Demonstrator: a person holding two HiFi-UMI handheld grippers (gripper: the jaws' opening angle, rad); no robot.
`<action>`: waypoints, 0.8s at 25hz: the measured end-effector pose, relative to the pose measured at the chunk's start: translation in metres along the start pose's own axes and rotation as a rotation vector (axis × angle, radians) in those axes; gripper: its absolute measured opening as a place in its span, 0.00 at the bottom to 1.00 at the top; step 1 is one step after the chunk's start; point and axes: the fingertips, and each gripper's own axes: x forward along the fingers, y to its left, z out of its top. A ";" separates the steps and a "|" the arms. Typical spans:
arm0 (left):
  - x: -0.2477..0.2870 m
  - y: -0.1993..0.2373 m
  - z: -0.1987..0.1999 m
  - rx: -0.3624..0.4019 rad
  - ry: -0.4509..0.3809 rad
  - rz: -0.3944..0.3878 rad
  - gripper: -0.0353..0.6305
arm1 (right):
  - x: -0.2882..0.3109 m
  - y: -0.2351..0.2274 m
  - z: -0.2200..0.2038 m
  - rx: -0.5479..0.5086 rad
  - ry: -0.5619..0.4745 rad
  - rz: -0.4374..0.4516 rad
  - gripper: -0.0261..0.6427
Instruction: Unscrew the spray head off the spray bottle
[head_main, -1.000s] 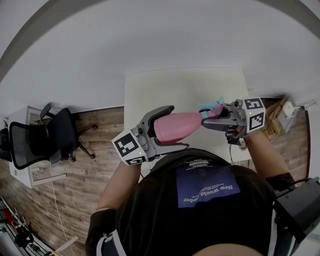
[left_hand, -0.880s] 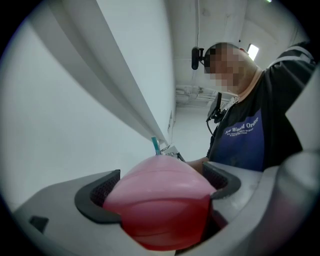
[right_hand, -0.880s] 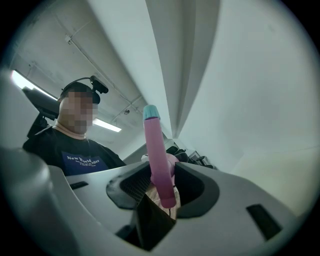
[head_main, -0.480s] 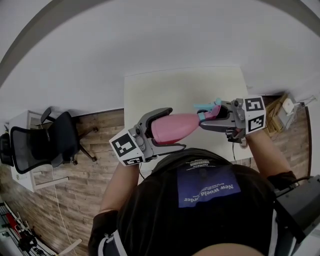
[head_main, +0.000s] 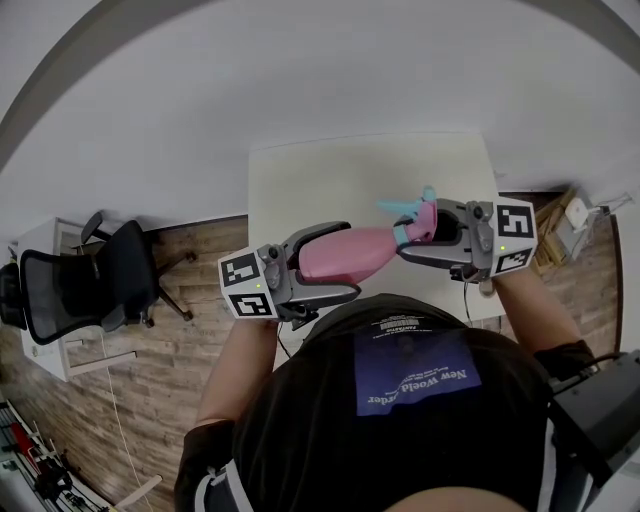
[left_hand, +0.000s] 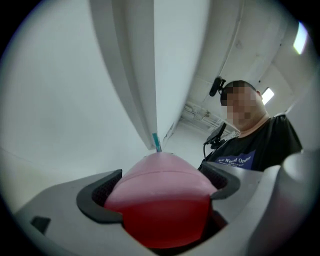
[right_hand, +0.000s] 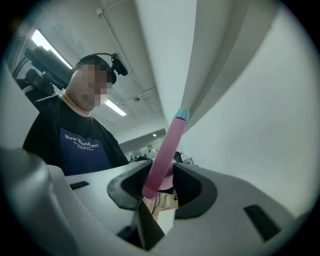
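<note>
A person in a black shirt (head_main: 300, 420) holds a pink spray bottle (head_main: 350, 253) in mid-air between two hand-held grippers, just above the near edge of a pale surface (head_main: 340, 180). The bottle lies roughly level in front of the person's chest, its base toward the left gripper (left_hand: 162, 186) and its spray head (head_main: 415, 215) toward the right gripper (right_hand: 162, 187).

The left gripper's fingers (left_hand: 102, 192) are clamped on the bottle's wide body, one dark pad pressed against each side. The pink shell fills the space between them in the left gripper view, and a sliver of teal shows beyond its top.

At the other end, the right gripper meets the bottle head-on. Its fingers (right_hand: 192, 187) have just been closing and now grip the pink part of the spray head. In the right gripper view a long pink piece tipped with teal (right_hand: 169, 142) rises at a slant from between the pads, leaning against one of them. From above, the head's teal nozzle sticks out past the gripper, away from the person.

The marker cubes on both grippers face the head camera. To the left of the surface, a black office chair (head_main: 80, 285) stands on a wooden floor (head_main: 140, 400).
</note>
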 end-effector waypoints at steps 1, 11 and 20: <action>0.000 0.000 -0.001 -0.018 -0.001 -0.004 0.82 | 0.000 0.000 0.000 -0.013 0.005 0.000 0.23; -0.011 -0.005 0.000 -0.324 -0.072 -0.125 0.82 | 0.012 0.019 0.006 -0.157 0.010 0.065 0.22; -0.015 0.010 0.001 -0.231 -0.054 -0.003 0.82 | 0.010 0.010 -0.009 -0.280 0.165 -0.016 0.23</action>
